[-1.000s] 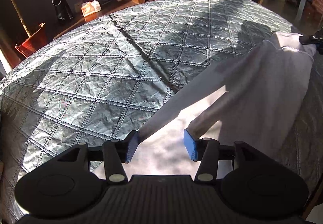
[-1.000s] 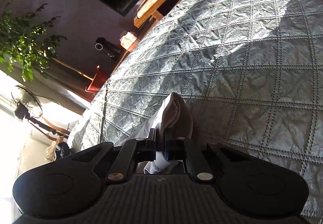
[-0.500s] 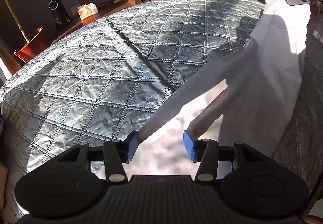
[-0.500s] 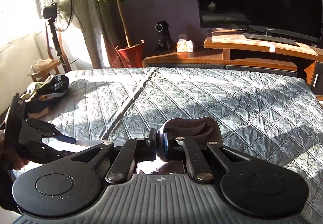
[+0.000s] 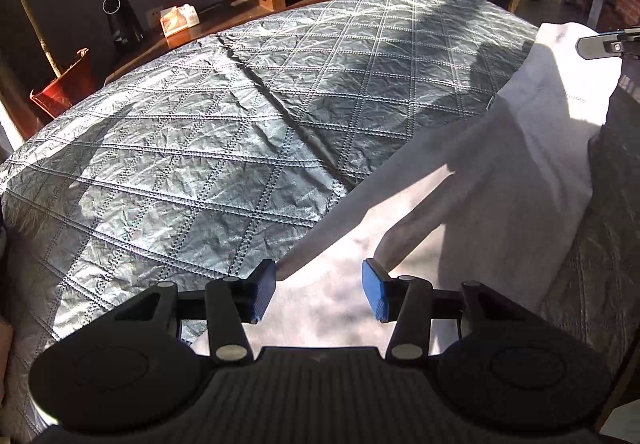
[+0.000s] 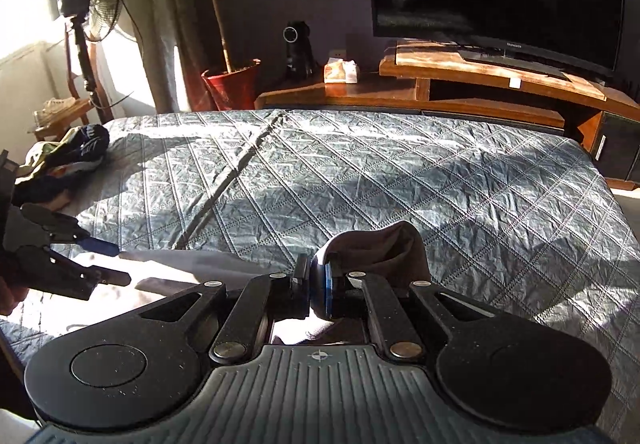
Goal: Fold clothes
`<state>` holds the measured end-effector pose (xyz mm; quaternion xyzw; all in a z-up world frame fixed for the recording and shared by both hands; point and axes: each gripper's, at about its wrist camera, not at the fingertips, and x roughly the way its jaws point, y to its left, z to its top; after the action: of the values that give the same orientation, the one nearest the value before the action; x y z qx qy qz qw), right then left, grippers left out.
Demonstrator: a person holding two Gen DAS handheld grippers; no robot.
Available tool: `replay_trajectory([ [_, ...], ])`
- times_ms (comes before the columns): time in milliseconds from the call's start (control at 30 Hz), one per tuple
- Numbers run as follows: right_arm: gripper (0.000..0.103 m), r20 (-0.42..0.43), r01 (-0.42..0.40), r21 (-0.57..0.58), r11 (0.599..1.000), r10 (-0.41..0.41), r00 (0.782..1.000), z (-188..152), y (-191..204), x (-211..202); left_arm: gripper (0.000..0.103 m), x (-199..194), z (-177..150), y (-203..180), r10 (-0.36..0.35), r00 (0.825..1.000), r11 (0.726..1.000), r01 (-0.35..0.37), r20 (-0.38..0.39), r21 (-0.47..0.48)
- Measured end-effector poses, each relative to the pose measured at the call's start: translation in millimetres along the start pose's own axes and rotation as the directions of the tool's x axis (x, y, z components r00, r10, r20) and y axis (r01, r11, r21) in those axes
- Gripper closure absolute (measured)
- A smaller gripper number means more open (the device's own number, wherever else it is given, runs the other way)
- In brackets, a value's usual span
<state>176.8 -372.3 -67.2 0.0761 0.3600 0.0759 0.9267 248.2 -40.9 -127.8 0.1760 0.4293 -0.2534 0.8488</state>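
— White cloth, that garment (image 5: 532, 164): where does it lie?

— Across the near right part of the grey quilted bedspread (image 5: 224, 132), one end lifted off it by the right gripper (image 6: 318, 290).

— How does that gripper stand?

— Pressed together, with a bunch of the fabric pinched between its blue pads.

— And the left gripper (image 5: 319, 294)?

— Spread wide, nothing between its fingers, hovering over the garment's near edge.

— Anything else on the bed?

— A heap of dark clothes (image 6: 64, 160) at the far left corner, well apart from the garment.
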Motion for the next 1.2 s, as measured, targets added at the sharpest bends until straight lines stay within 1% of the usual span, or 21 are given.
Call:
replay_trajectory([
  [67, 0.095, -0.014, 0.008, 0.123, 0.992, -0.006, 1.0, -9, -24, 4, 0.059, 0, 0, -1, -0.002, 1.0, 1.0, 0.002, 0.0, 0.004],
  [133, 0.095, -0.043, 0.018, 0.282, 0.959, -0.007, 0.999, -21, -51, 11, 0.059, 0, 0, -3, -0.004, 1.0, 1.0, 0.004, 0.0, 0.01],
  [200, 0.094, -0.074, 0.051, 0.428, 0.902, -0.021, 0.997, -34, -76, 18, 0.059, 1, -1, -5, -0.007, 1.0, 1.0, 0.007, -0.003, 0.018],
  [233, 0.092, -0.086, 0.069, 0.471, 0.879, -0.033, 0.996, -41, -84, 20, 0.059, 2, -1, -6, -0.007, 1.0, 1.0, 0.007, -0.005, 0.021],
  [267, 0.084, -0.092, 0.091, 0.513, 0.853, -0.051, 0.994, -48, -93, 20, 0.059, 2, -2, -6, -0.007, 1.0, 1.0, 0.007, -0.007, 0.024],
  [333, 0.075, -0.08, 0.121, 0.594, 0.795, -0.092, 0.993, -60, -105, 13, 0.059, 3, -2, -6, -0.007, 1.0, 1.0, 0.007, -0.009, 0.025],
  [367, 0.071, -0.068, 0.127, 0.632, 0.765, -0.109, 0.992, -65, -111, 8, 0.059, 3, -2, -6, -0.008, 1.0, 1.0, 0.008, -0.009, 0.024],
  [400, 0.069, -0.056, 0.131, 0.668, 0.732, -0.126, 0.99, -71, -116, 2, 0.059, 3, -2, -6, -0.008, 1.0, 1.0, 0.008, -0.009, 0.024],
  [433, 0.066, -0.043, 0.12, 0.706, 0.698, -0.127, 0.991, -77, -120, -4, 0.059, 3, -2, -6, -0.009, 1.0, 1.0, 0.009, -0.008, 0.024],
  [467, 0.064, -0.035, 0.101, 0.742, 0.663, -0.112, 0.993, -83, -121, -9, 0.059, 2, -1, -7, -0.011, 1.0, 1.0, 0.011, -0.007, 0.025],
  [533, 0.062, -0.035, 0.058, 0.793, 0.607, -0.049, 0.998, -93, -120, -12, 0.059, 1, -1, -8, -0.021, 1.0, 0.999, 0.021, 0.0, 0.027],
  [700, 0.062, -0.056, 0.027, 0.847, 0.531, 0.039, 0.998, -113, -108, 1, 0.059, 2, -1, -13, -0.032, 0.999, 0.998, 0.032, 0.002, 0.047],
  [767, 0.061, -0.045, 0.015, 0.847, 0.532, 0.043, 0.998, -113, -107, 10, 0.059, 2, -2, -13, -0.032, 0.999, 0.998, 0.032, -0.001, 0.049],
  [800, 0.059, -0.036, 0.008, 0.841, 0.541, 0.042, 0.998, -110, -107, 14, 0.059, 3, -2, -13, -0.032, 0.999, 0.998, 0.032, -0.003, 0.048],
  [833, 0.053, -0.027, 0.0, 0.835, 0.55, 0.041, 0.999, -108, -108, 17, 0.059, 3, -3, -13, -0.033, 0.999, 0.998, 0.033, -0.004, 0.048],
  [900, 0.051, 0.005, -0.03, 0.83, 0.557, 0.047, 0.999, -103, -109, 24, 0.058, 3, -3, -13, -0.033, 0.999, 0.998, 0.033, -0.006, 0.049],
  [967, 0.044, 0.058, -0.083, 0.842, 0.532, 0.063, 0.996, -103, -112, 31, 0.058, 4, -3, -13, -0.033, 0.999, 0.998, 0.033, -0.008, 0.051],
  [1033, 0.039, 0.1, -0.125, 0.853, 0.508, 0.075, 0.992, -105, -114, 35, 0.058, 4, -3, -14, -0.033, 0.999, 0.998, 0.034, -0.01, 0.052],
  [1067, 0.038, 0.108, -0.132, 0.857, 0.498, 0.078, 0.991, -105, -114, 36, 0.058, 4, -3, -14, -0.033, 0.999, 0.998, 0.034, -0.011, 0.052],
  [1133, 0.039, 0.114, -0.14, 0.855, 0.5, 0.082, 0.99, -105, -114, 36, 0.058, 4, -3, -15, -0.034, 0.999, 0.998, 0.035, -0.011, 0.052],
  [1200, 0.04, 0.099, -0.124, 0.842, 0.525, 0.076, 0.992, -101, -111, 40, 0.058, 4, -3, -15, -0.034, 0.999, 0.998, 0.035, -0.012, 0.052],
])
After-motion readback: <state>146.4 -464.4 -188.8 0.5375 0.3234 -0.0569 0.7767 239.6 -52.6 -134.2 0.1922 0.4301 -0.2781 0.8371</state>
